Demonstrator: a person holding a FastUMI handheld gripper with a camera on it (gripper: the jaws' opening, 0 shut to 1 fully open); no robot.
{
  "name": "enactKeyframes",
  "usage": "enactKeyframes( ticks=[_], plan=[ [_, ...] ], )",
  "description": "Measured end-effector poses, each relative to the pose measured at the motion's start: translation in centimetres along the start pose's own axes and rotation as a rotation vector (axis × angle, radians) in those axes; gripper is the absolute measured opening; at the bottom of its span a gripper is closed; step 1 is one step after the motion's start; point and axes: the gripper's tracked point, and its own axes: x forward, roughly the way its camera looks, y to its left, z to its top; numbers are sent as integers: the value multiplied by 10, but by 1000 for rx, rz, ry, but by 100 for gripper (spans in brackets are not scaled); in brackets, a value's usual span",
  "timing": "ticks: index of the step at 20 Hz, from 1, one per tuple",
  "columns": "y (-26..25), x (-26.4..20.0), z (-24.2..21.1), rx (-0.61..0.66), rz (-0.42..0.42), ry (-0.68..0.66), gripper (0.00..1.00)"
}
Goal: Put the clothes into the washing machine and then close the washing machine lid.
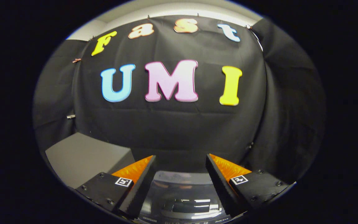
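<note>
The washing machine's glossy dark glass lid [182, 199] lies flat just below and between the tongs [180, 161], its far rim crossing the gap. The tongs stand open, holding nothing, with free air ahead. A plain grey box top [82, 158] sits beside the left finger.

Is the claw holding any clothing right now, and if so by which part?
Nothing held. The claw is open, its fingers apart above the washing machine lid.
</note>
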Motion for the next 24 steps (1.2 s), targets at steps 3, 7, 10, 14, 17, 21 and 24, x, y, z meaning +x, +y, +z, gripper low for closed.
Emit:
enactKeyframes(
  ticks=[3, 7, 10, 14, 17, 21, 24],
  plan=[
    [27, -15, 32, 0, 24, -96, 98],
    [39, -25, 44, 0, -16, -76, 98],
    [44, -34, 74, 69, -39, -151, 98],
    [43, -42, 99, 40, -68, -232, 98],
    [46, -56, 122, -16, -93, -322, 98],
    [67, -70, 128, -36, -52, -350, 98],
    [76, -83, 138, -65, -24, -387, 98]
  ],
)
